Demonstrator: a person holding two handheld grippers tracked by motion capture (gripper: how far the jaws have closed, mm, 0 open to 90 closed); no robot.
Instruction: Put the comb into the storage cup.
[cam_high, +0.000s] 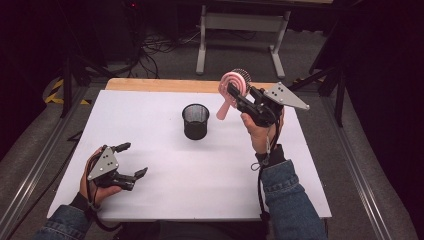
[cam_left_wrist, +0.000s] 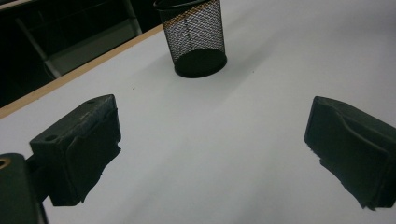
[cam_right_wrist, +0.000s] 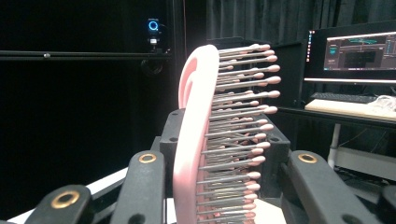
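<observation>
Two hand-held grippers work over the white table (cam_high: 165, 175). Ahead of the left hand-held gripper (cam_high: 134, 160), jaws spread and empty, stands a black mesh cup (cam_high: 195, 121). Right hand-held gripper (cam_high: 234, 91), raised beside the cup, clamps a pink hairbrush (cam_high: 233, 85).

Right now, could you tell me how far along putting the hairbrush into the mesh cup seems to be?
Done: the right hand-held gripper has the pink hairbrush clamped and lifted off the table. In hand: it hangs handle-down, right of the black mesh cup. Left: getting it into the cup, if intended. The left hand-held gripper sits open and idle.
</observation>
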